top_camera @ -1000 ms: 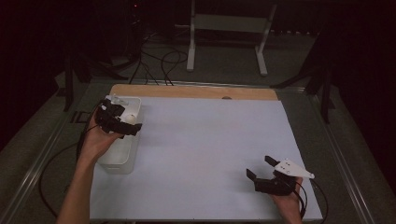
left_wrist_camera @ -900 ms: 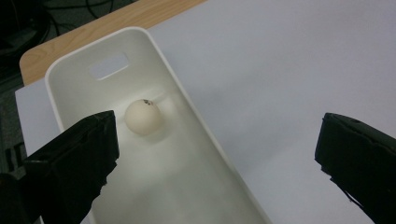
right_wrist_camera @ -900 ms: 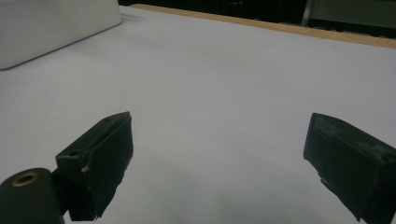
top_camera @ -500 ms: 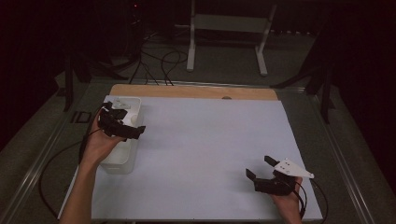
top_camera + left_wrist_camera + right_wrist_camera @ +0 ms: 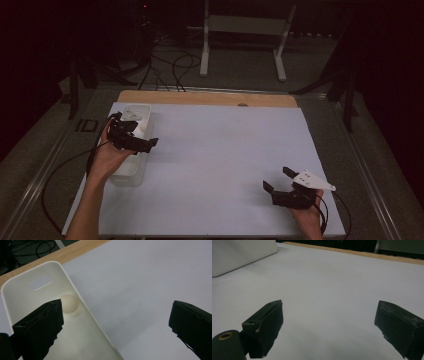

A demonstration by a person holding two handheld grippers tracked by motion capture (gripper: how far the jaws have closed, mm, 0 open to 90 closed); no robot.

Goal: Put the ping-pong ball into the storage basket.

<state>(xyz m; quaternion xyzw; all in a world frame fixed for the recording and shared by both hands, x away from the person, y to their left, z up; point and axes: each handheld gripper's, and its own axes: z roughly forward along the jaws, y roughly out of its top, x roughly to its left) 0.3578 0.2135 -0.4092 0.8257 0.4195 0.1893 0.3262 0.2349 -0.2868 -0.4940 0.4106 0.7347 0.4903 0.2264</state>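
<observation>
Ball (image 5: 68,303), pale and round, lies inside the white bin (image 5: 82,305), at the end with the slot handle, against the bin's long wall on the sheet side; nothing touches it. Bin is oblong, open-topped, and stands along the left edge of the white sheet (image 5: 220,150) that covers the table (image 5: 210,98), whose wooden strip shows bare at the far edge. Left claw (image 5: 136,143) hangs over the bin, held in the person's left hand (image 5: 107,159); jaws spread wide and empty, one above the bin's inside and the other out over the bare sheet, as the left gripper view shows. Ball sits just past the tip of the jaw that is over the bin, apart from it. Right claw (image 5: 276,181) is well apart from all this, low at the near right corner of the sheet, in the right hand (image 5: 306,214), grey plate on top. Its jaws are likewise spread wide with nothing between them, pointing across the sheet towards the bin's outer wall, seen in the right gripper view.
</observation>
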